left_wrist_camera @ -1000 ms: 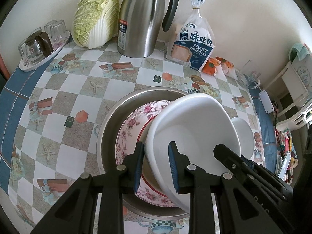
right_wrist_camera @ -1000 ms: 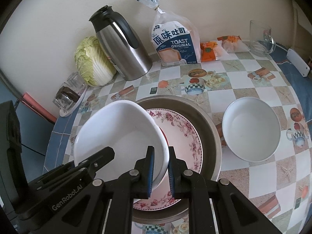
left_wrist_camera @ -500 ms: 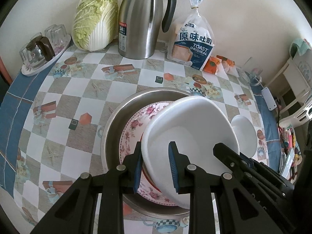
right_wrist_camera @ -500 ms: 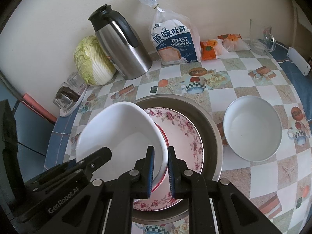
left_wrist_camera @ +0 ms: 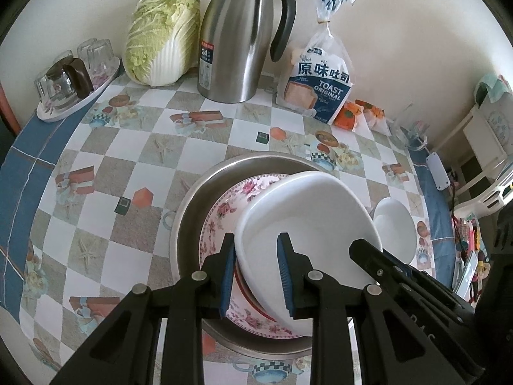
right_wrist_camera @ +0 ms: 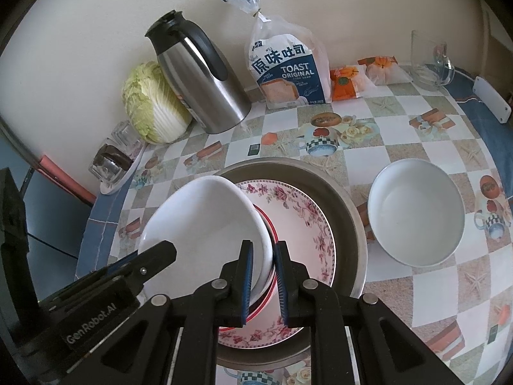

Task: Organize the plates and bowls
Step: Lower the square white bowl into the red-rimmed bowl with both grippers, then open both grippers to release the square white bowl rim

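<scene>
A white deep dish [left_wrist_camera: 307, 218] hangs tilted over a stack: a metal basin [left_wrist_camera: 192, 211], a floral plate [left_wrist_camera: 221, 221] in it, and a red-rimmed plate [right_wrist_camera: 271, 227] on top of that. My left gripper [left_wrist_camera: 256, 243] is shut on the dish's left rim. My right gripper [right_wrist_camera: 263, 250] is shut on its right rim. Each view also shows the other gripper's black finger on the dish's far side. A smaller white bowl [right_wrist_camera: 416, 211] stands on the checked tablecloth to the right of the basin, and nothing touches it.
Along the wall at the back stand a cabbage [left_wrist_camera: 160, 35], a steel thermos jug [left_wrist_camera: 237, 41], a bag of toast bread [left_wrist_camera: 317, 77] and orange packets [right_wrist_camera: 346, 83]. A tray of glasses [left_wrist_camera: 70, 86] sits at the far left, a glass mug [right_wrist_camera: 431, 57] at the far right.
Hardly anything: both grippers keep their hold on the white dish, and the left view has shifted only slightly.
</scene>
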A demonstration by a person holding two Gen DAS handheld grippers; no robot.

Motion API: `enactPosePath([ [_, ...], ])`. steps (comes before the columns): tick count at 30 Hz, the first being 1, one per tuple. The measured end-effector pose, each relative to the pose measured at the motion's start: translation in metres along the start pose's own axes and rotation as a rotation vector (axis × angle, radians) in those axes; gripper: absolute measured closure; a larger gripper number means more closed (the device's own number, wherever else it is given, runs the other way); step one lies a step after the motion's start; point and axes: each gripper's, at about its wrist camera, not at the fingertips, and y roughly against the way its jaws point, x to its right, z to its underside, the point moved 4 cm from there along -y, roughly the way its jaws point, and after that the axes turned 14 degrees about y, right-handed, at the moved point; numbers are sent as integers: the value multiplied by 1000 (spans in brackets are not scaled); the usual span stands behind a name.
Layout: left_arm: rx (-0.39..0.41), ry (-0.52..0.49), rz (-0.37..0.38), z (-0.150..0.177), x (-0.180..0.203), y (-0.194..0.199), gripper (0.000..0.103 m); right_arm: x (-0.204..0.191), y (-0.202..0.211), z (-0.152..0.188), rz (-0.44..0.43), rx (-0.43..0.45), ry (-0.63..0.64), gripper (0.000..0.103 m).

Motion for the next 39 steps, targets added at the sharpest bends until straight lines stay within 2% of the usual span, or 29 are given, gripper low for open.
enactPosePath([
  [12, 30, 3, 12, -5, 1, 14, 77, 5, 10, -5, 0, 35, -15, 86],
  [21, 71, -8, 49, -9, 9, 34, 75, 8, 8, -4, -8, 32, -29, 87],
  [22, 74, -6, 50, -10, 9, 35, 73, 8, 9, -4, -7, 31, -26, 86],
  [24, 85, 10, 56, -13, 7, 38, 60, 7, 10, -4, -6, 32, -25, 87],
  [28, 104, 40, 51, -17, 0, 42, 58, 6, 14, -6, 6, 38, -12, 87],
  [29, 108, 51, 49, -18, -3, 43, 54, 6, 15, -6, 9, 39, -11, 87],
  [30, 112, 59, 46, -19, -4, 44, 47, 6, 15, -6, 16, 39, -10, 81],
  [32, 121, 74, 38, -21, -9, 45, 43, 5, 17, -7, 27, 43, -9, 72],
  [35, 130, 100, 20, -24, -16, 45, 38, 5, 20, -8, 42, 47, -1, 69],
  [36, 133, 104, 14, -25, -17, 45, 32, 4, 21, -9, 44, 50, 0, 64],
  [39, 140, 111, -12, -26, -23, 44, 26, 3, 25, -11, 59, 58, 15, 50],
])
